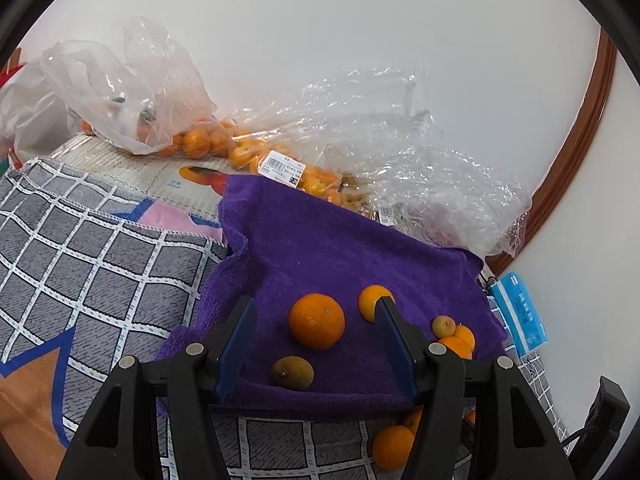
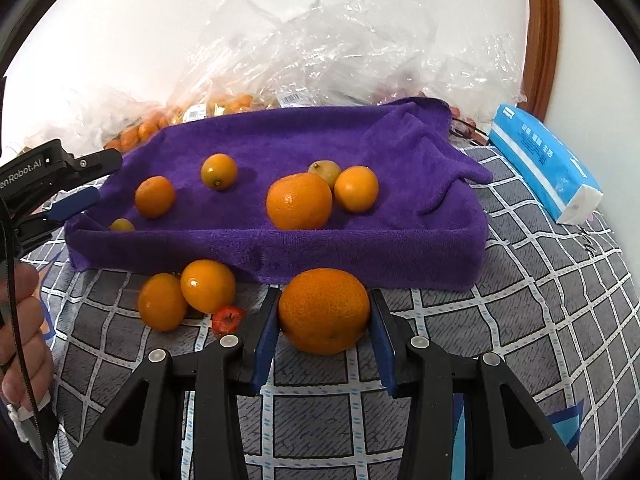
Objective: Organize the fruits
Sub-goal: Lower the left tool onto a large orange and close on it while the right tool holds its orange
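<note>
Right view only: jaws clamp large orange (image 2: 324, 311) (off towel (image 2: 280, 248)).

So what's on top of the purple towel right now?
On the towel: five oranges, the largest mid-front, and two small yellowish-green fruits. Whatever lies under the towel is covered.

1. Towel (image 2: 360, 140) lies on the bed (image 2: 540, 320).
2. Bags (image 2: 320, 52) pile behind the towel's back edge.
3. Tissue pack (image 2: 544, 164) lies right of the towel.
4. Orange (image 2: 324, 310) sits before its front edge.
</note>
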`<state>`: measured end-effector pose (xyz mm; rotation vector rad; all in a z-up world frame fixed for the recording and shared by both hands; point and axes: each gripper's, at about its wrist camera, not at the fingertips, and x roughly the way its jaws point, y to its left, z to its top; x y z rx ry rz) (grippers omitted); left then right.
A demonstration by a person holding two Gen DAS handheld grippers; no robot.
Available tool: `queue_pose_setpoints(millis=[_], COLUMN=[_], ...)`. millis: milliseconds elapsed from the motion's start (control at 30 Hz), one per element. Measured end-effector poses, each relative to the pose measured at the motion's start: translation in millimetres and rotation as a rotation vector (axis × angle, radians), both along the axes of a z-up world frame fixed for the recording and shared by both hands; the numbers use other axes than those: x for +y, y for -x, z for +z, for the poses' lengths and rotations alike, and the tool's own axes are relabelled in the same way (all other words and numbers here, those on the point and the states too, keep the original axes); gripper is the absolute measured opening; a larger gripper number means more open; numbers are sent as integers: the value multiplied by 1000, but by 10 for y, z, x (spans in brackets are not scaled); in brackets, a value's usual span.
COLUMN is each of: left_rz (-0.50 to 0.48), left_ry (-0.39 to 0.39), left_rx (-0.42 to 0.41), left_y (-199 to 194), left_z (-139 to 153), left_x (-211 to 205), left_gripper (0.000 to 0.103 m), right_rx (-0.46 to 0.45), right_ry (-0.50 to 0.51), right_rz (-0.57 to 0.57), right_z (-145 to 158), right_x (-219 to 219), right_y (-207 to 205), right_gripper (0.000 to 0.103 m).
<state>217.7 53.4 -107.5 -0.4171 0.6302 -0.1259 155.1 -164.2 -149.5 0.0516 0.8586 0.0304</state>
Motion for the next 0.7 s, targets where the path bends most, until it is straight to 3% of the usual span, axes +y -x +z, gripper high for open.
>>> queue_pose_setpoints(millis=[600,700], left_rz=[0,-21], left_ry=[-29,-81], left_rx=[-14,-28], left_y=[44,58], left_z=[84,167], left_x=[55,15], left_gripper=[57,57], right_rx=[-50,-45], right_ry=[-85,-85], right_rz=[-17,-18], right_z=[70,66], right_x=[-126,-127], right_y=[69,60], right_gripper=[42,42])
